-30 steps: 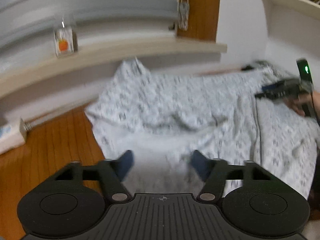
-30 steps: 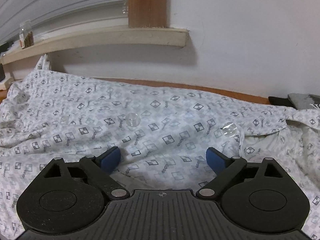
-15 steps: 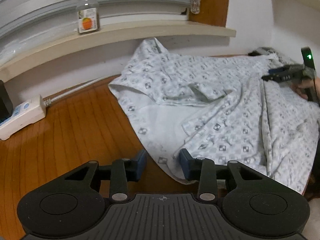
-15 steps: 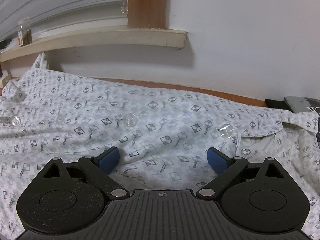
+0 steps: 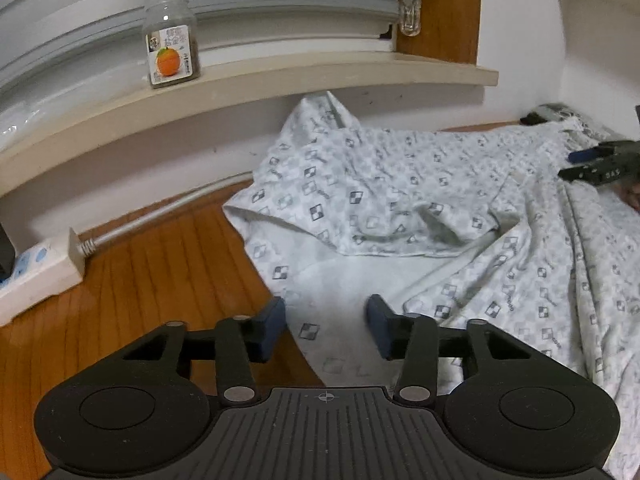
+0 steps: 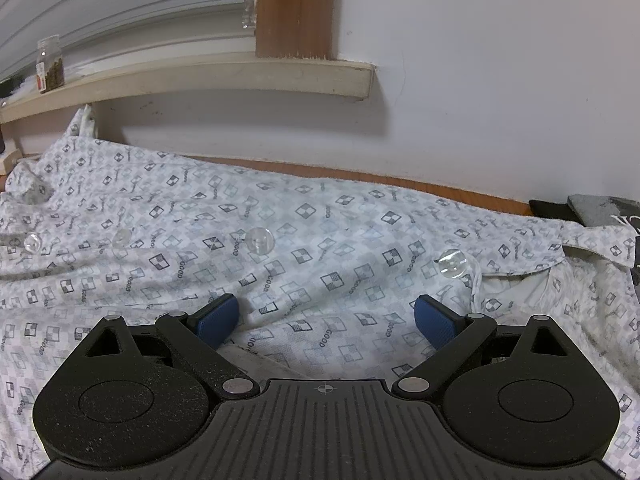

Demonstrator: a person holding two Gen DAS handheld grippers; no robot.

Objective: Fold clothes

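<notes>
A white shirt (image 5: 400, 184) with a grey checked print lies spread on the wooden surface, its near left corner folded back so the plain inside shows. My left gripper (image 5: 326, 328) hovers at that near edge. Its jaws are opening, and the hem lies between the blue pads without being pressed. In the left wrist view my right gripper (image 5: 592, 164) shows at the far right, over the shirt. In its own view the right gripper (image 6: 326, 320) stands wide open above the shirt (image 6: 320, 216), just short of the clear buttons (image 6: 260, 241).
A glass jar (image 5: 172, 56) stands on the window sill (image 5: 280, 80) behind the shirt. A white power strip (image 5: 36, 272) with a cable lies on the wooden surface (image 5: 140, 280) at the left. Dark items (image 6: 592, 208) lie past the collar at the right.
The left gripper has shifted along the shirt's near edge and drawn closer to it; its jaws narrowed, then widened a little. The right gripper has stayed put and open.
</notes>
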